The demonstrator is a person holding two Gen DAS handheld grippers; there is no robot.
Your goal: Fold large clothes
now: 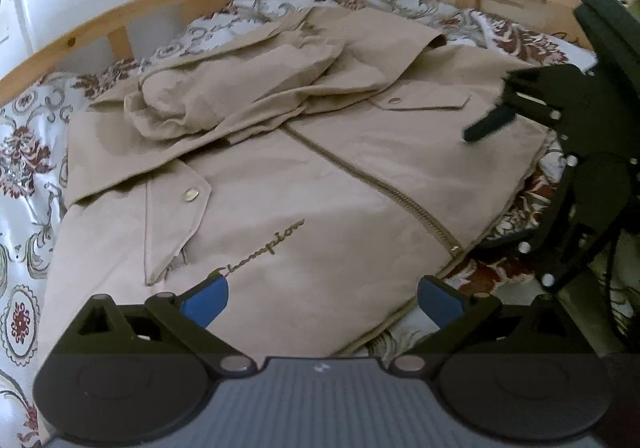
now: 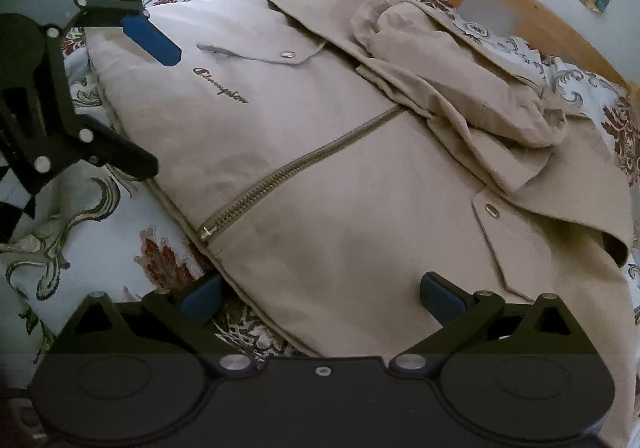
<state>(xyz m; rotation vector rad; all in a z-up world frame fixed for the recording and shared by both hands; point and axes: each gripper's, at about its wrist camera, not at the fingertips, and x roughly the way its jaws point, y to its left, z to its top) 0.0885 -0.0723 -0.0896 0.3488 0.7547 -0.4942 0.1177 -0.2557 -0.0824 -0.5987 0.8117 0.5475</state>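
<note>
The bed (image 1: 24,184), under a flowered sheet, carries the jacket (image 1: 280,184), a tan zip-front laid face up with its hem at the near edge and its collar toward the wooden rail (image 1: 120,14) at 12 o'clock. The sleeves (image 1: 224,100) are already bunched across the chest, lumpy rather than flat.

The step in hand looks like the body fold: hem taken up toward the collar. To do it well, each gripper should bite the hem at an outer corner, both layers together, lift evenly, and carry over in one sweep so the zip (image 1: 360,176) stays straight. I would flatten the sleeve heap first, or the fold will sit crooked.

In the left view, the left gripper (image 1: 322,298) hovers low over the hem at 6 o'clock, blue pads (image 1: 208,298) spread wide, gripping nothing; whether they brush the cloth I cannot tell. In the right view, the right gripper (image 2: 320,294) is likewise spread wide at 6 o'clock, one pad (image 2: 202,296) over the sheet beside the hem edge, the other over the cloth, holding nothing.
</note>
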